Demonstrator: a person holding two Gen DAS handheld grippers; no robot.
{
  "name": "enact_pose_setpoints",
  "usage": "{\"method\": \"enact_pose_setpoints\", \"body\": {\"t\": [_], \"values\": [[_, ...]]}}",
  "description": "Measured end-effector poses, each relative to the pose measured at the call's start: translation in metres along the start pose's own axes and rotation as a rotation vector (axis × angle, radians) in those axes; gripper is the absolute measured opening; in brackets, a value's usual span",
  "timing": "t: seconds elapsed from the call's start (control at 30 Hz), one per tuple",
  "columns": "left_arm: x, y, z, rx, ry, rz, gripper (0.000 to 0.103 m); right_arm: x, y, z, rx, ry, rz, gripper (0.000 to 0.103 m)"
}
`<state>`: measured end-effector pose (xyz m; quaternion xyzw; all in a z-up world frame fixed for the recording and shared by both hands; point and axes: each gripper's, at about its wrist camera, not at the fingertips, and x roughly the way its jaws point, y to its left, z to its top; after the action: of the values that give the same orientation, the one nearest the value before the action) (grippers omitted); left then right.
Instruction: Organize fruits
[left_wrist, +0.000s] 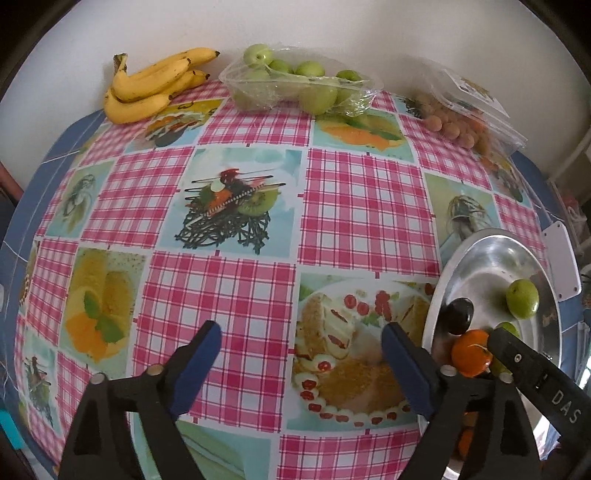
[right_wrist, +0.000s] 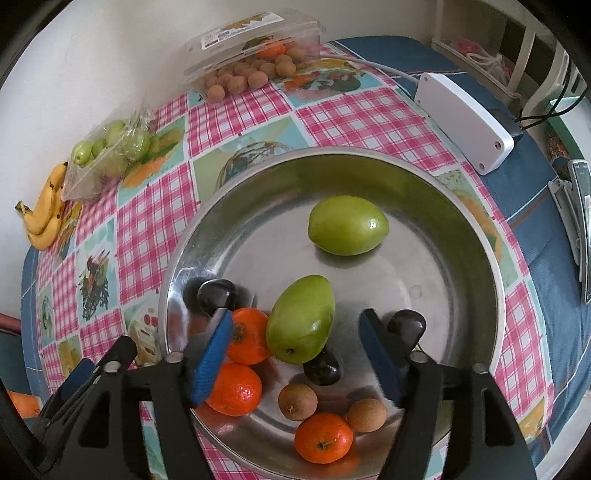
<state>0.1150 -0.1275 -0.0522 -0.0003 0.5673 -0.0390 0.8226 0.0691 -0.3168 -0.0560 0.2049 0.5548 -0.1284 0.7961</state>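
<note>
A metal bowl holds two green fruits, three oranges, two brown longans and dark plums. My right gripper hangs open over the bowl. The nearer green fruit lies between its blue pads, and neither pad touches it. My left gripper stands open over the bare tablecloth, left of the bowl, with nothing between its fingers. At the table's far edge lie a bunch of bananas, a plastic tray of green fruits and a clear box of longans.
A white plastic box with a cable sits on the blue cloth right of the bowl. The pink checked tablecloth covers the table, which stands against a white wall. A shelf stands at the far right.
</note>
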Motion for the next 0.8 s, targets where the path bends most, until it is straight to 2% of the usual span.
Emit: {"method": "enact_pose_setpoints", "body": {"t": [0.07, 0.17, 0.3, 0.33, 0.37, 0.4, 0.8], "values": [[0.001, 0.000, 0.000, 0.002, 0.000, 0.003, 0.099, 0.001, 0.000, -0.001, -0.004, 0.004, -0.001, 0.080], [0.003, 0.001, 0.000, 0.006, 0.002, 0.008, 0.101, 0.001, 0.000, -0.001, -0.010, 0.005, -0.003, 0.081], [0.006, 0.001, -0.001, 0.011, -0.002, 0.037, 0.103, 0.001, 0.001, 0.000, -0.016, -0.002, 0.003, 0.087], [0.006, 0.002, -0.001, 0.014, -0.005, 0.055, 0.103, 0.001, 0.002, 0.000, -0.018, -0.004, 0.005, 0.090], [0.007, 0.003, -0.001, 0.014, -0.008, 0.067, 0.103, 0.001, 0.002, 0.000, -0.018, -0.006, 0.004, 0.099], [0.007, 0.004, -0.001, 0.012, -0.011, 0.074, 0.103, 0.001, 0.002, 0.000, -0.019, -0.010, 0.003, 0.102], [0.004, 0.014, 0.001, -0.003, -0.042, 0.084, 0.103, 0.004, 0.005, 0.002, -0.054, 0.003, -0.008, 0.102]]}}
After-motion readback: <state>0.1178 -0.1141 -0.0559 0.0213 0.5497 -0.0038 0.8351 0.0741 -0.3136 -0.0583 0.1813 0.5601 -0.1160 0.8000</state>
